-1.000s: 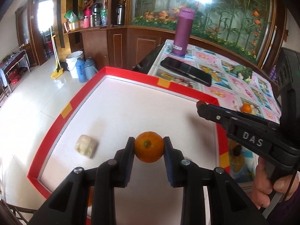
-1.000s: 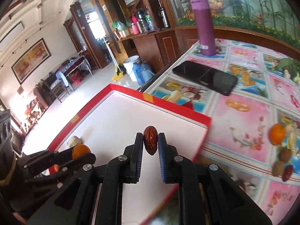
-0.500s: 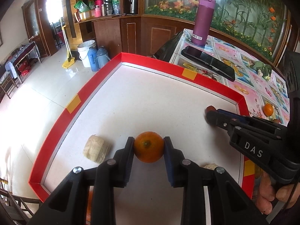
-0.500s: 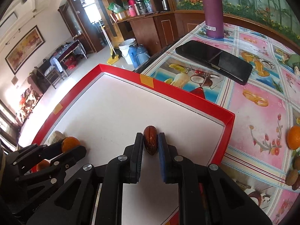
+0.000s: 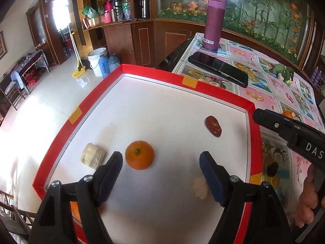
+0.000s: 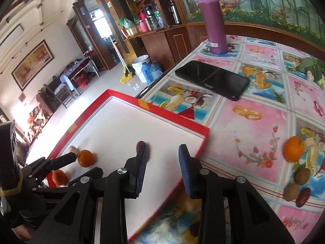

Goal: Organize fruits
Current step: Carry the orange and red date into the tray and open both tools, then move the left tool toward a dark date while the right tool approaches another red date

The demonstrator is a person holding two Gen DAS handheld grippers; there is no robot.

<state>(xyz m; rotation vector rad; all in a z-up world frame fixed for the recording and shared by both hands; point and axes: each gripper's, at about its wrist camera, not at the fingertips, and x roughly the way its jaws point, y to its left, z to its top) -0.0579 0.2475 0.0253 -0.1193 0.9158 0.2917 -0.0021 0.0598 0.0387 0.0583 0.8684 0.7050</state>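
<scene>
In the left wrist view a pale peeled chunk [image 5: 93,157] is seen by the left rim of the red-edged tray [image 5: 65,134]; just beside it an orange [image 5: 139,155] lies on the white floor, untouched, inside the left gripper [image 5: 161,161], whose jaws are opening wide; a dark red date [image 5: 212,126] lies near the right rim; the right gripper [image 6: 163,158] is opening, nothing between its pads; on the bench [image 6: 254,142] further right another orange [image 6: 294,148] and nuts [image 6: 291,192] are set.
</scene>
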